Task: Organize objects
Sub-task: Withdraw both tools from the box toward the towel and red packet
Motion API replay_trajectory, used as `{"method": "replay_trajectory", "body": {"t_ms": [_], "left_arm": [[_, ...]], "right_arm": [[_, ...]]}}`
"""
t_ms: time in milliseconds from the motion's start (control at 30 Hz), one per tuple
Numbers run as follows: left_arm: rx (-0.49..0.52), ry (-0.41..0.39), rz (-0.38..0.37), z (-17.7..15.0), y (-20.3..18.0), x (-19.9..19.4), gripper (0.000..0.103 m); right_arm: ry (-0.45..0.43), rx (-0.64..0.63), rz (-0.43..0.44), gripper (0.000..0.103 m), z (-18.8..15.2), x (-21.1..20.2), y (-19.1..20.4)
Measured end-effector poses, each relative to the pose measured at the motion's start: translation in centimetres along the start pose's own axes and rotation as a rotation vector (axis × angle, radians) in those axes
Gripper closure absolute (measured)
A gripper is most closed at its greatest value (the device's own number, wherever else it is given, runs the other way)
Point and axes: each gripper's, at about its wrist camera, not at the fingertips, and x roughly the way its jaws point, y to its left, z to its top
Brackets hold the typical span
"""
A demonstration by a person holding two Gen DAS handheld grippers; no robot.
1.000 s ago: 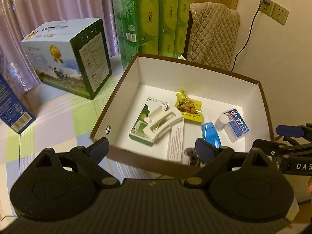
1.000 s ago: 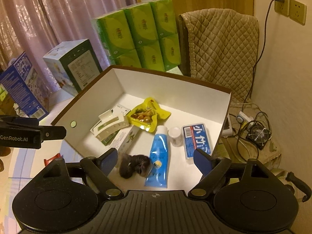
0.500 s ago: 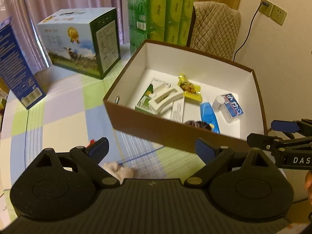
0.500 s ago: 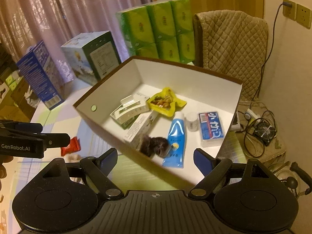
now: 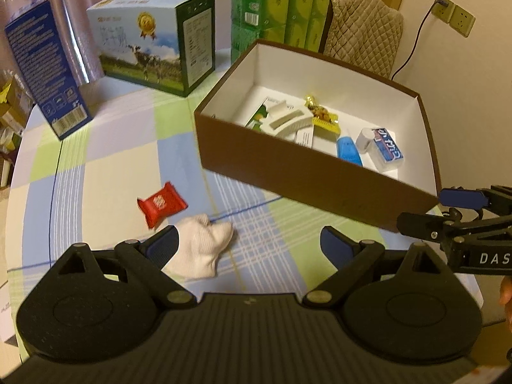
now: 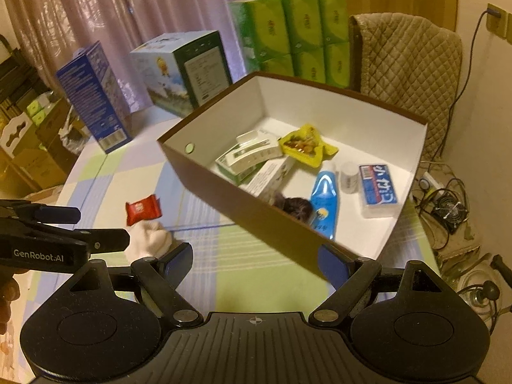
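Left gripper [image 5: 248, 243] jaws wide apart, nothing between them; right gripper [image 6: 254, 264] likewise spread and empty. Both pulled back from over the box a second ago, now hovering lower and nearer the tablecloth [image 5: 105, 176]. Just ahead of the left jaw of the left gripper, nearly under it: a white sock [image 5: 200, 249], bunched and soft, lying loose on the cloth. Just beyond that, touching or nearly so: a red snack packet [image 5: 161, 204], flat and crinkled. Probably these two are the last stray items, so the retreat reads as turning to fetch one. Farther ahead and to the right: the brown box [image 5: 288, 172], white inside, already holding a blue tube [image 6: 324, 200], a yellow snack pouch [image 6: 307, 145], a tissue pack [image 6: 377, 188], small cartons and a dark fuzzy thing, perhaps a hair tie, hard to tell.
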Motion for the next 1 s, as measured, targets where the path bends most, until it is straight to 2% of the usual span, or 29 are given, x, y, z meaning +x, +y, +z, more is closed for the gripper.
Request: {"method": "replay_trajectory", "body": {"t_ms": [500, 1000], "left_arm": [[-0.049, 0.026, 0.019, -3.1, 2.5, -0.9, 0.009], [-0.116, 0.076, 0.079, -6.2, 6.2, -0.9, 0.009]], "right_arm": [[0.062, -0.038, 0.034, 0.021, -2.0, 1.5, 3.3], [0.119, -0.077, 0.065, 0.021, -3.5, 3.9, 6.0]]}}
